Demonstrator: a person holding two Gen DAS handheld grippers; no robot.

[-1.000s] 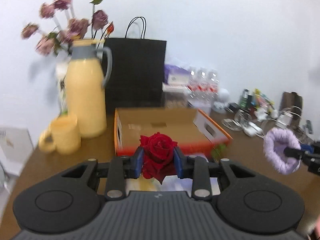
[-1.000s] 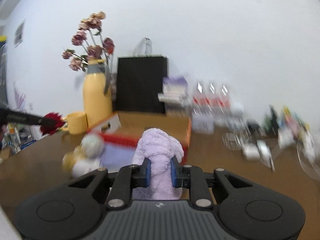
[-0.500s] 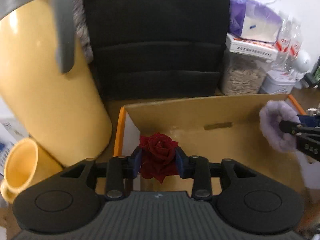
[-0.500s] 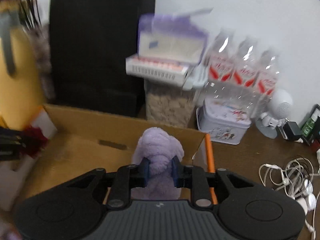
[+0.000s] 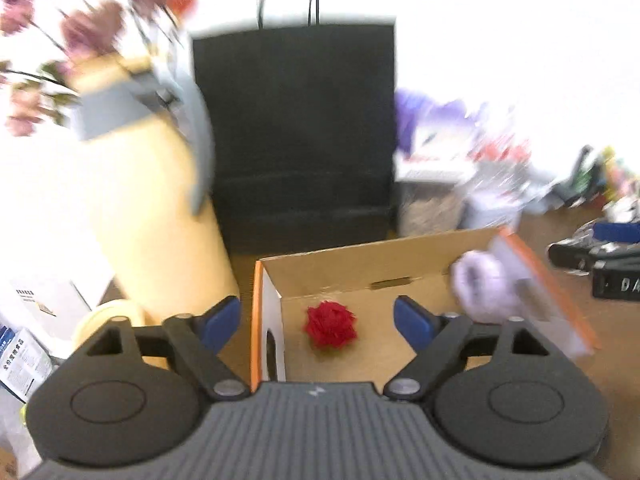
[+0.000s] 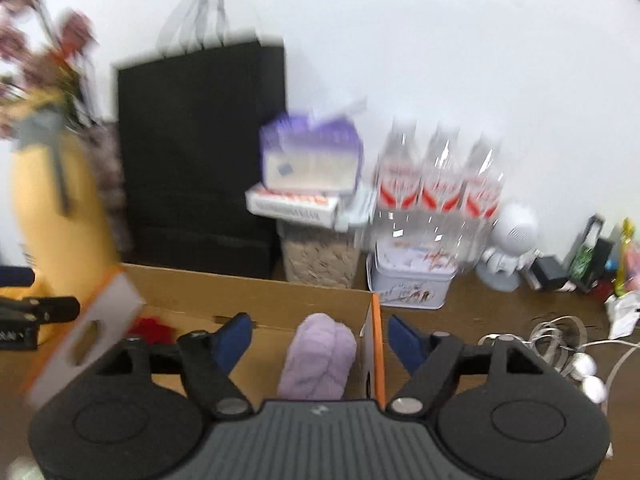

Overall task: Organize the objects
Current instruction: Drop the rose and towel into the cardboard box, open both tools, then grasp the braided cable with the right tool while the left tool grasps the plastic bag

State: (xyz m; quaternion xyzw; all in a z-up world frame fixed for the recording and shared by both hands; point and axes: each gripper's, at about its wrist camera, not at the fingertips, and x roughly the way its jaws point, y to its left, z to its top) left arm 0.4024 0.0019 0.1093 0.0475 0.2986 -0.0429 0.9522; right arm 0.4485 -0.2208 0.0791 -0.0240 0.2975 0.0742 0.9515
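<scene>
Both tools (left (image 5: pixel 316 318), right (image 6: pixel 320 338)) now spread, empty; red flower (image 5: pixel 331 325) and purple plush (image 6: pixel 318 362) dropped in cardboard box (image 5: pixel 360 264) for sorting.

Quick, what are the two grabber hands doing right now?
Left gripper: open, holding nothing; red rose lies in the box.
Right gripper: open, holding nothing; purple fluffy thing in the box.

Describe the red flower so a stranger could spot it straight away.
Find the tall black paper bag against the white wall; in front of it sits an open cardboard box with orange edges. The red flower lies on the box floor toward its left side. It is small, frilly and deep red, unlike the fluffy lilac bundle at the right end.
</scene>
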